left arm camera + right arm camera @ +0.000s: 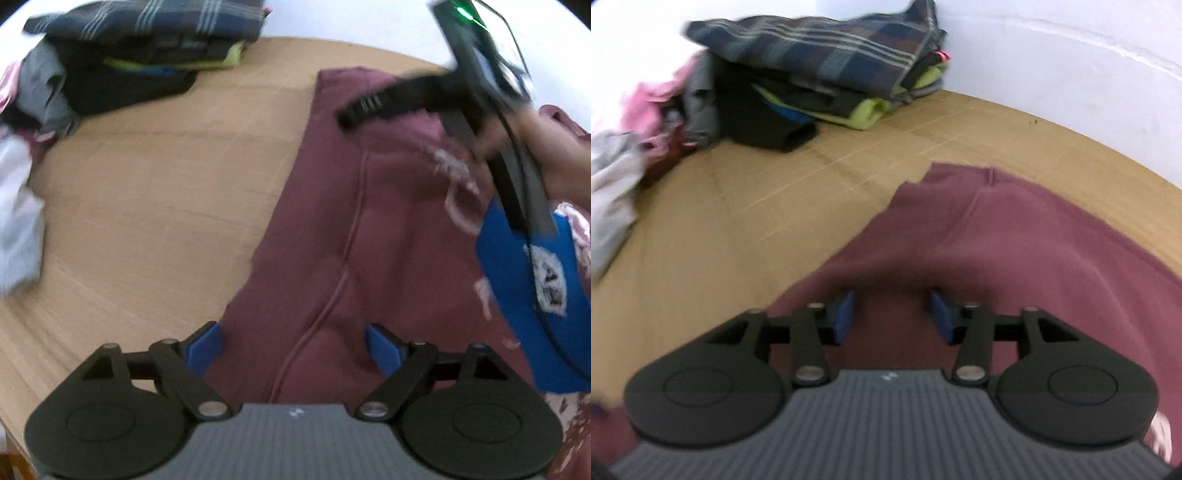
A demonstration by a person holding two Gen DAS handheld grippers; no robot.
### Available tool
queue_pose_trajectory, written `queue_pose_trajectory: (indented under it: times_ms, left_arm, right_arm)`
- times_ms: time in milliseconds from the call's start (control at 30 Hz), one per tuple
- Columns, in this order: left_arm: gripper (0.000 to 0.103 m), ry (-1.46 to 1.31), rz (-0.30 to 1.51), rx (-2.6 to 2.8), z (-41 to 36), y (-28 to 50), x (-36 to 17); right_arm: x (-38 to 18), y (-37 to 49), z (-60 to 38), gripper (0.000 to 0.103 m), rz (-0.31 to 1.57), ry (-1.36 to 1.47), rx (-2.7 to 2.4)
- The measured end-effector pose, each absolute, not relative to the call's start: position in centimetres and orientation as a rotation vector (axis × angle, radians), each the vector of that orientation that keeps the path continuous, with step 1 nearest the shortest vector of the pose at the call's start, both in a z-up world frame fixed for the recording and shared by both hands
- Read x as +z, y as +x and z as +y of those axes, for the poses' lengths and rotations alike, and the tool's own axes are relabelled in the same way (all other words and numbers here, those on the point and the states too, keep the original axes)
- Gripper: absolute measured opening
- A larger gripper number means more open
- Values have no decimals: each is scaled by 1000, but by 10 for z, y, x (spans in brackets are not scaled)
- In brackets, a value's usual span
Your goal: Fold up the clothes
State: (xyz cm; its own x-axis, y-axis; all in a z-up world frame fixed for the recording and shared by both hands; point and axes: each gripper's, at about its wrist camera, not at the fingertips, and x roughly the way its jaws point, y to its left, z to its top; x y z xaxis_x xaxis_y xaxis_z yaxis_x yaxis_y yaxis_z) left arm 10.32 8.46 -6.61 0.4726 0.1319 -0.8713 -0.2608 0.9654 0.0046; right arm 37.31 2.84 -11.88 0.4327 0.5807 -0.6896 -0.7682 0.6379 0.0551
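While both hover over the maroon sweatshirt (369, 229), left tool (295, 347) spread empty, right tool (893, 314) parted, gripping nothing

wooden tabletop (746, 229), light tan w/ faint plank lines, runs back to a plain white wall (1052, 55). wall has a thin crack-like line across it on the right. a couple tiny dark specks on the wood nr the far edge. views blurry, so finer detail can't be told.
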Motion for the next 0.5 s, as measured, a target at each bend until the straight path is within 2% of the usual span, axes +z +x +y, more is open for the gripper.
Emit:
queue_pose_trajectory:
  times_ms: [67, 200, 333, 500]
  left_arm:
    - [91, -136, 1049, 236, 86, 100, -67]
    - [96, -129, 1046, 221, 90, 99, -69]
    - [97, -130, 1048, 201, 98, 99, -71]
    - [98, -132, 1041, 191, 107, 101, -74]
  right_arm:
    - [-116, 382, 45, 55, 730, -342, 853]
    - [-89, 402, 20, 52, 699, -213, 896]
    - [-112, 445, 35, 52, 772, -314, 811]
    - [-128, 480, 66, 62, 744, -226, 711]
